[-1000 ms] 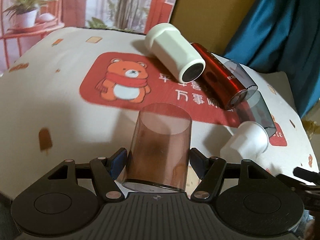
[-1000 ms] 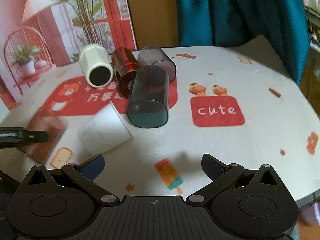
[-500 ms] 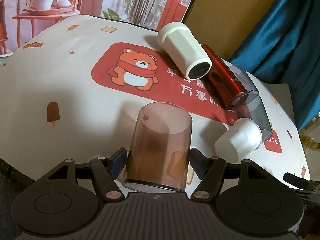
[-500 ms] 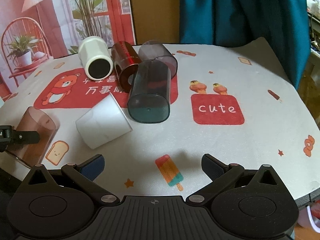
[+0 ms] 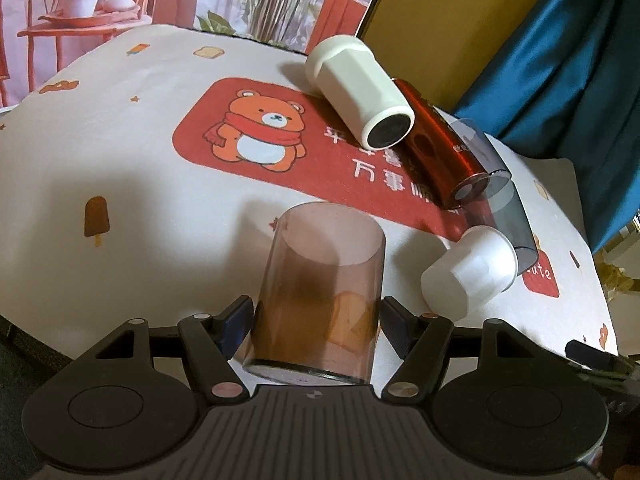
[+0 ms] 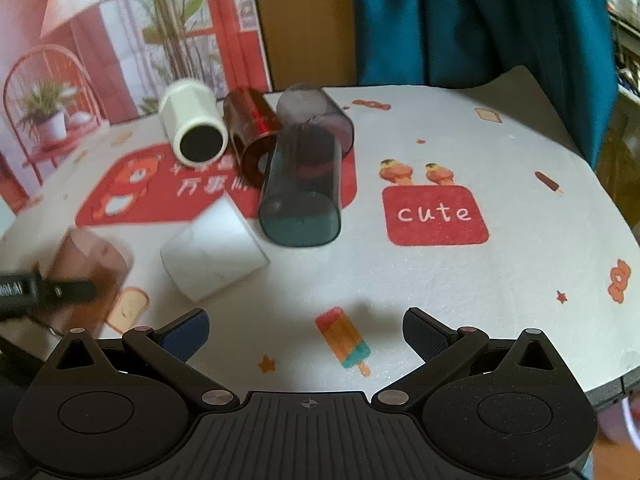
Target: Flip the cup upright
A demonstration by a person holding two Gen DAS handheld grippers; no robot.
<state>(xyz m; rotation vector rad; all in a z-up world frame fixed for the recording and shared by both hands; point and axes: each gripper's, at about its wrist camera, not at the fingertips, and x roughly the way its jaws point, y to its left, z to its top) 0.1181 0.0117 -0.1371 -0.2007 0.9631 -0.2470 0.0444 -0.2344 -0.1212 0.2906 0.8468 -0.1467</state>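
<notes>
Left wrist view: the left gripper (image 5: 314,318) is closed on the brown see-through cup (image 5: 320,296), one finger on each side, near the table (image 5: 120,184) edge. The right gripper (image 6: 306,330) is wide open and holds nothing, above the popsicle print (image 6: 346,340)

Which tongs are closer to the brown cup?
Left. The left tongs grip the brown cup between their pads. The right tongs hang open above the tablecloth, off to the cup's right.

A printed tablecloth (image 6: 440,280) — bear panel (image 5: 260,136), "cute" patch (image 6: 435,215); a teal curtain (image 6: 480,20), perhaps fabric, behind.
</notes>
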